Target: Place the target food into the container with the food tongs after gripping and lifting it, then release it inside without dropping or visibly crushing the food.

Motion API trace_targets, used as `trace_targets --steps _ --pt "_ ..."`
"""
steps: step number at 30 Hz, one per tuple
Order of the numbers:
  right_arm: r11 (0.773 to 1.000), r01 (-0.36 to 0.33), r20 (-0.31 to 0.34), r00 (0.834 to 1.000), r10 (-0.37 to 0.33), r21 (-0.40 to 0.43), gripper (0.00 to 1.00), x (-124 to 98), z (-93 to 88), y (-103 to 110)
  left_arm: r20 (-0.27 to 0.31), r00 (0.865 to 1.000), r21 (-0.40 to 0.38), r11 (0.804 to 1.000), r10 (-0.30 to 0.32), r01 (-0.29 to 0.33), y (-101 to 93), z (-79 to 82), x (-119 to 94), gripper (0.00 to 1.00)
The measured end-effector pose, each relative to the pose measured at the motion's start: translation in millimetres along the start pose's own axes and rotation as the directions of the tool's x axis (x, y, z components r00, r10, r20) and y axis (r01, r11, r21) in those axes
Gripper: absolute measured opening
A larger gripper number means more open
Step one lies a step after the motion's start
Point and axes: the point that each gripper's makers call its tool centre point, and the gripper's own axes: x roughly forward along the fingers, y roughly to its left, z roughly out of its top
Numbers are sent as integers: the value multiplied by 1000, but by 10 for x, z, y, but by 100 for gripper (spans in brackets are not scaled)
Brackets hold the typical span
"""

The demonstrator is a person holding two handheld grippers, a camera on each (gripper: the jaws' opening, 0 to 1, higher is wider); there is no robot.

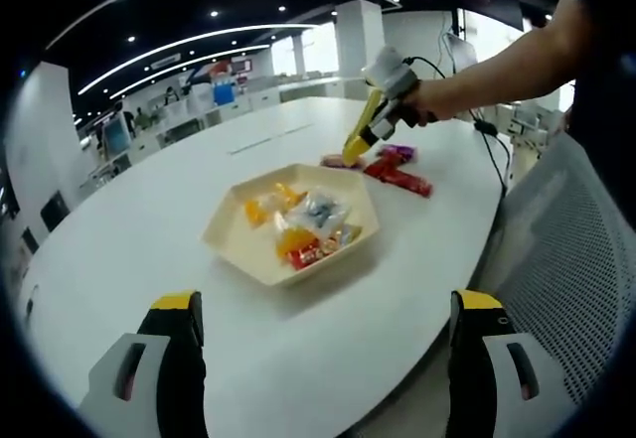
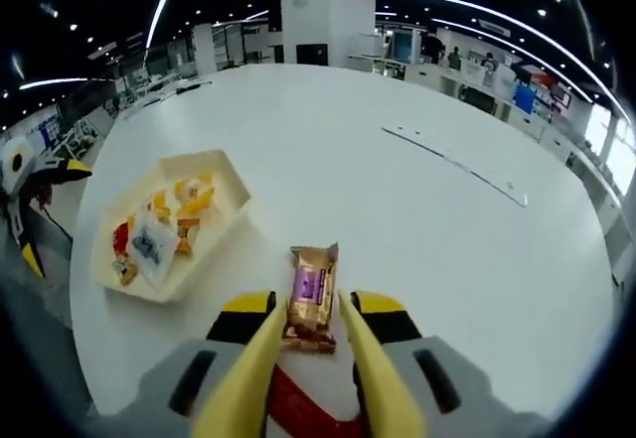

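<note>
left tongs spread wide, right tongs angled down, narrowly parted

On the tabletop stands a tray, and inside it lie several small wrapped snacks close together. In the left gripper view, behind the tray and a little to the right, some more packets lie on the tabletop, apart from the tray. The right gripper reaches down to them from the right, in a person's hand. A mesh chair stands at the right edge of the tabletop.

In the right gripper view a snack bar lies on the tabletop between the tips of the tongs, the tray to its left. Another packet lies nearer, between the jaws. The left gripper is at the far left, beyond the tray.
</note>
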Motion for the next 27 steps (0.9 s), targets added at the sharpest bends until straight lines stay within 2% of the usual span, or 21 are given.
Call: trace_targets --steps 8,13,18,27 --pt "1000 -4 -16 1000 3 -21 29 51 7 -29 0 1000 -1 1000 4 -4 7 1 -3 99" --pt "1000 -25 -32 999 25 9 25 49 1 6 -4 1000 0 1000 7 -7 8 -3 -4 99" --pt "999 -32 -56 998 31 -14 22 34 -1 60 -2 1000 -3 1000 12 -12 20 -5 -3 99" --pt "1000 -29 -35 999 28 -13 22 -35 119 17 10 1000 -16 1000 7 -7 18 19 -7 99"
